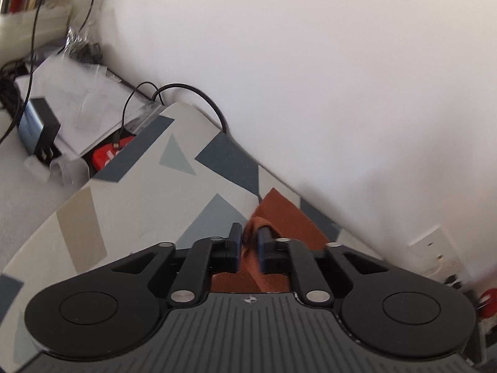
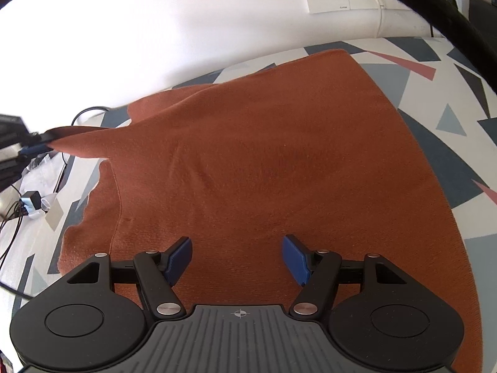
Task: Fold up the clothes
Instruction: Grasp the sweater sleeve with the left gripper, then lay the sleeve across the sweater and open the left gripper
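So the rust-orange knit garment (image 2: 264,161) is lying spread over the tabletop (image 2: 450,93) with the geometric triangle-print cover, pushed up near the white wall (image 2: 155,31). Looks like a soft, fine-ribbed knit, so I'd guess it's light, floppy and a bit stretchy: it'll drape and sag from wherever you pinch it instead of holding any shape, and it probably grips the cover a little rather than sliding freely.

The left hand-held gripper (image 1: 248,242) has its blue pads nearly together, clamped on a bunched bit of the fabric. From the right wrist view you can see that bit pulled out into a taut point at the left edge, lifted off the surface. The right hand-held gripper (image 2: 236,256) has its jaws spread wide with nothing in them, hovering over the near part of the cloth.

Best places to grab, I reckon, are edges and corners; a seam line runs down the left side and would be a decent fold guide. Pinching mid-panel would just make a tent.

What I can't tell: whether it's a sweater or a tee, since the near hem is hidden under the gripper body and no neckline shows. The left view is tilted and blurry, so how much fabric is actually between those pads is hard to judge.
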